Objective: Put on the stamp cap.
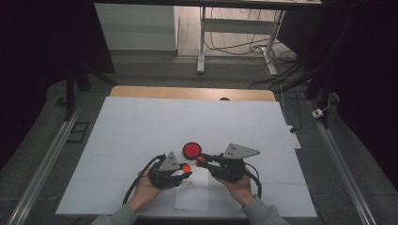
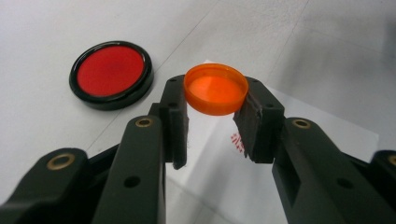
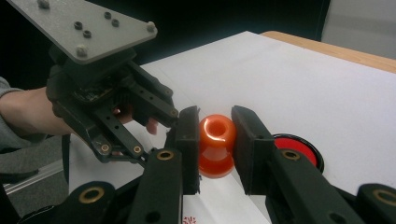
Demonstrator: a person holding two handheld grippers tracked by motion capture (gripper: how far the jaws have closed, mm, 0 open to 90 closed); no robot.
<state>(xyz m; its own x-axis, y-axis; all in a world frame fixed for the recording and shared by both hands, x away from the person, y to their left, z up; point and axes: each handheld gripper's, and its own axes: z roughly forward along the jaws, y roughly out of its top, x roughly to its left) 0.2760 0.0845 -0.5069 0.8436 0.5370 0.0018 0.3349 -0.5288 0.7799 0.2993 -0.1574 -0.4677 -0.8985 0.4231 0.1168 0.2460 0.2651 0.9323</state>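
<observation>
Left tool [image 2: 215,121]: jaws pinch an orange cap [image 2: 215,88] by its rim, one pad on each side; cap held level above the surface, open side not discernible; in the high view this tool [image 1: 187,169] sits left of centre near the front edge, the cap [image 1: 187,167] a small orange dot at its tip.

Right tool [image 3: 215,140]: jaws pressed against an orange stamp body [image 3: 216,144], rounded, with a hollow in its upper end and a flared lower part; it is held off the surface, tilted; in the high view this tool [image 1: 201,161] points left toward the left tool, tips near each other but apart.

Red disc in a black rim [image 1: 192,150] lies flat on the white sheet [image 1: 141,131], just beyond both tools; same disc at upper left of the left gripper view [image 2: 111,72] and behind the right jaw in the right gripper view [image 3: 299,147].

Smaller paper [image 1: 192,197] lies under the tools; red printed marks [image 2: 237,140] on it below the cap, too blurred to read.
</observation>
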